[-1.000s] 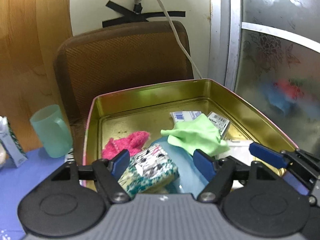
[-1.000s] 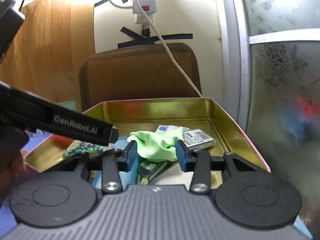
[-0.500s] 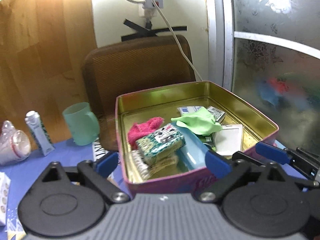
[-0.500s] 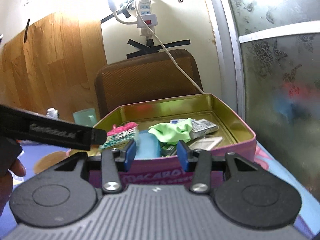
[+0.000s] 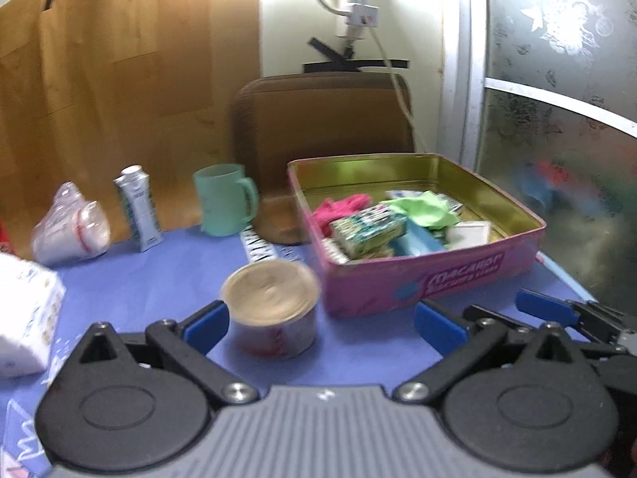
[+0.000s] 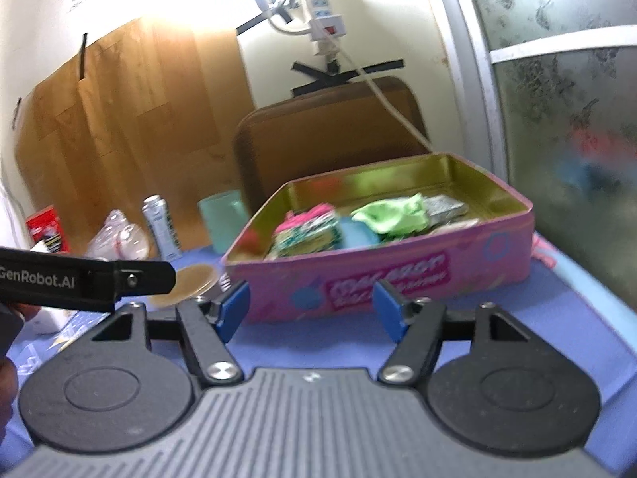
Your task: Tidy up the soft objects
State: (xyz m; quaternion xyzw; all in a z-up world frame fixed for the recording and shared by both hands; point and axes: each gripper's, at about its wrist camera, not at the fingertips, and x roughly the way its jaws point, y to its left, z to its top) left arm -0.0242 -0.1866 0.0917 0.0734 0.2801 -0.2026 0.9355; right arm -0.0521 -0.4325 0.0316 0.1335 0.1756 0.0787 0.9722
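Left wrist view: left gripper (image 5: 321,324) spread wide and empty above the blue tablecloth (image 5: 159,275), a round tin can with a tan lid (image 5: 272,306) between its blue fingers, and beyond, the pink rectangular tin with gold inside (image 5: 422,279) holding the pink fuzzy cloth (image 5: 342,207), the patterned green-and-white sponge block (image 5: 370,229) and the lime-green cloth (image 5: 426,209); also a mint-green plastic mug (image 5: 225,205) and a small white drink carton (image 5: 137,207) further left. Right wrist view: right gripper (image 6: 308,308) likewise parted and empty, facing the tin's lettered pink side, with only here a red box (image 6: 45,231) at far left.
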